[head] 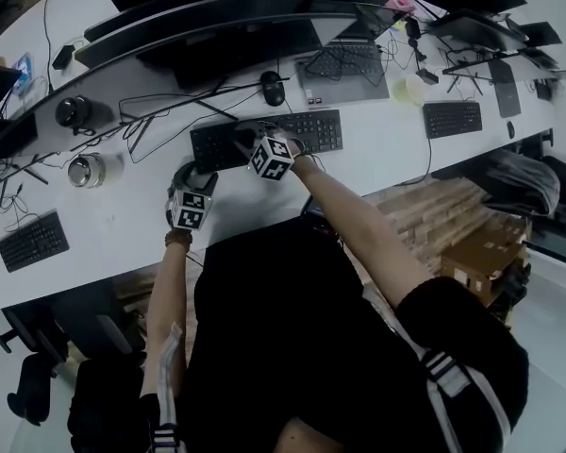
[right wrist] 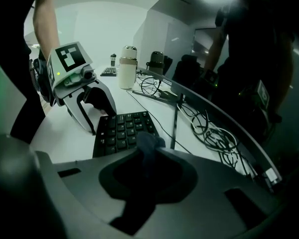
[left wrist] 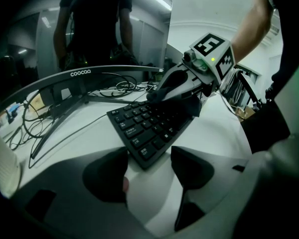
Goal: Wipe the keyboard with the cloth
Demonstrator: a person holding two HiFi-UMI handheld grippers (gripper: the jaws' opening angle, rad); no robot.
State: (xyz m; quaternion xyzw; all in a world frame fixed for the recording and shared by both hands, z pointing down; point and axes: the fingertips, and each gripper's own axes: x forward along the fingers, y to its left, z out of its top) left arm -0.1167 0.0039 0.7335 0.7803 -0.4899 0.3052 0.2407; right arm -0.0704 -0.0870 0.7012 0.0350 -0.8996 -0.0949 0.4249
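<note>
Black keyboard [head: 307,132] on a white counter [head: 377,173]; the cloth [right wrist: 148,143] on the keyboard is dark grey-blue. The right tool [head: 245,140] bears black-and-white square markers.

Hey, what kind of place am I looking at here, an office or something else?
Most likely a shared office or computer workroom. One long white desk carries a curved monitor, several keyboards and tangled cables, and a rolling chair stands beside it.
</note>
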